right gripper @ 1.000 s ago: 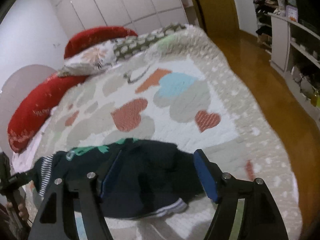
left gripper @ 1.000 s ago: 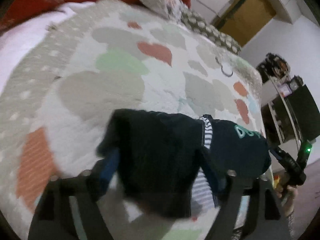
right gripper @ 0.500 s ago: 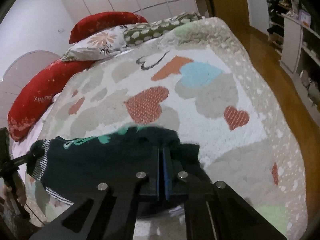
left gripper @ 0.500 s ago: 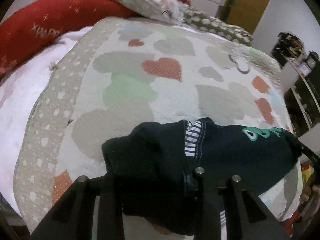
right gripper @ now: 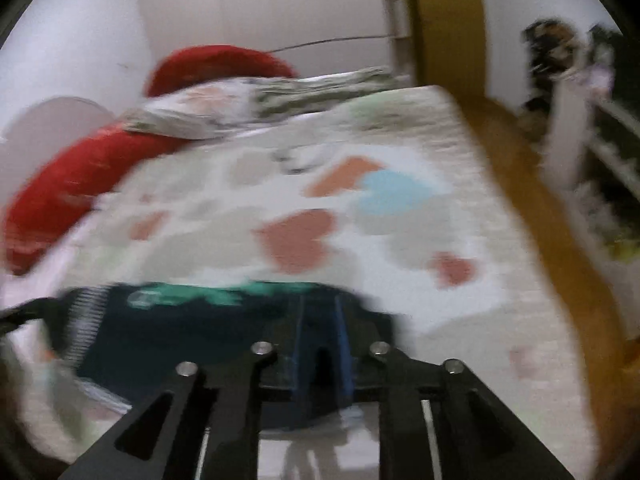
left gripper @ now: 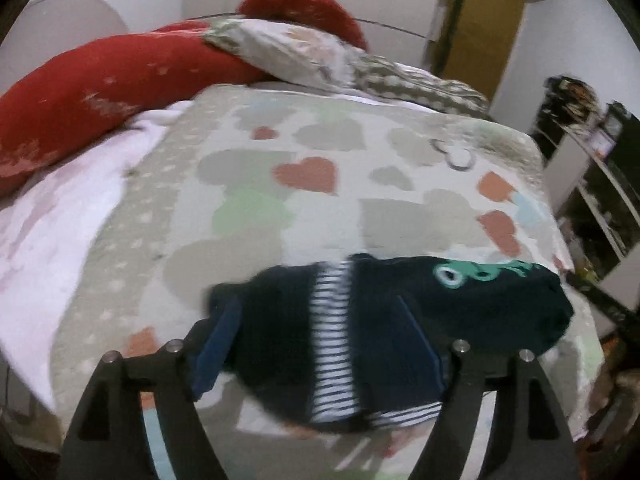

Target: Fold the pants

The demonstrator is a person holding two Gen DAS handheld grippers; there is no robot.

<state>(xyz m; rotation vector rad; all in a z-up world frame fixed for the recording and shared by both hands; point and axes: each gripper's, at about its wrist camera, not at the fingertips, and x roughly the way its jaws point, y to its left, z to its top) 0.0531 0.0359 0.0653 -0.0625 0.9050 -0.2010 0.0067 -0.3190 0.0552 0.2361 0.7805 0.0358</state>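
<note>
we see the dark pants (left gripper: 400,320) lying folded on the bed (left gripper: 280,216) near its front edge, so our left claw (left gripper: 320,340) is opening wide over them and our right claw (right gripper: 322,344), opening but narrow, holds nothing we can tell.

Indoor light, soft and even, moderately dim; no glare, no hard shadows. Both views fisheye: black corners, walls bowed at the edges. Left wrist view: slight motion blur, bedspread (left gripper: 280,208) beyond the jaws soft. Right wrist view: heavy smear throughout, pants (right gripper: 180,328) between and left of the jaws streaked, shelves far right unreadable.
</note>
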